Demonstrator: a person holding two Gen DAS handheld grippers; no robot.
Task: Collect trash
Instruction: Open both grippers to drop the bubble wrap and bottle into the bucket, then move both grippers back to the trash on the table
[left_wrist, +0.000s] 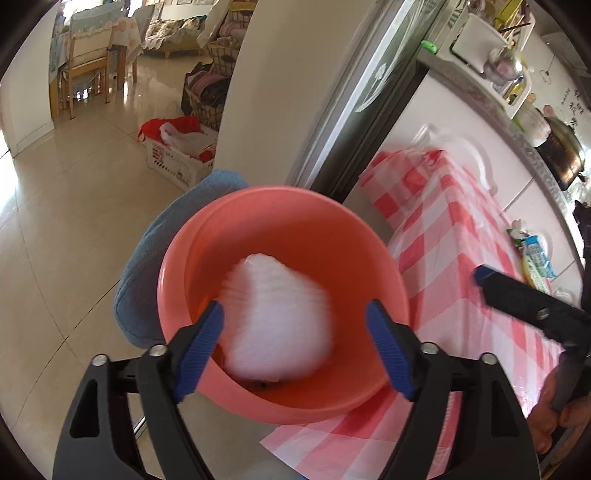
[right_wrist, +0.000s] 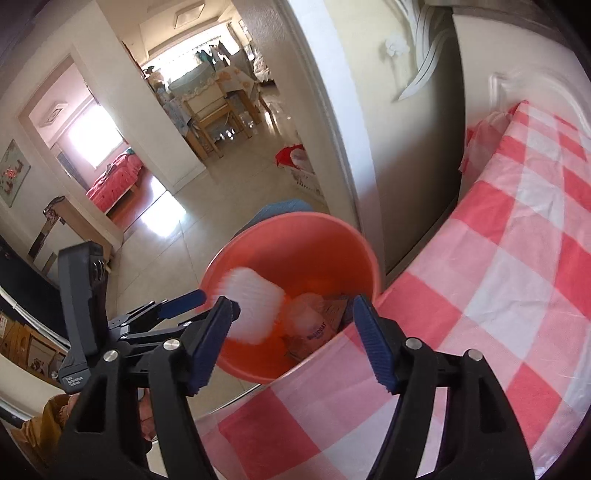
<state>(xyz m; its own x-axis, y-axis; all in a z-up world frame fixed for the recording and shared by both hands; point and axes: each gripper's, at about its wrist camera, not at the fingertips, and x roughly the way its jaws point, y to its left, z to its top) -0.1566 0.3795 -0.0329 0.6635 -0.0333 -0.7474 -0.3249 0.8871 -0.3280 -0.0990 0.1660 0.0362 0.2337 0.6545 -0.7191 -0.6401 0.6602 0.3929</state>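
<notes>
In the pink basin (right_wrist: 295, 251), brown packets (right_wrist: 325, 325) in right view only; both claws (left_wrist: 295, 347) (right_wrist: 291, 343) wide, empty.

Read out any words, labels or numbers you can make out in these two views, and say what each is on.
No text reads with certainty.
Red print on the white crate: too small.
Blue and white packet on the checked tablecloth: blurred.
Brown wrapper in the pink basin: blurred.
Small white lettering on the left gripper's body: too small.
Dark writing on the white wall: illegible.

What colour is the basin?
Salmon pink basin, clearest in the left wrist view.
</notes>
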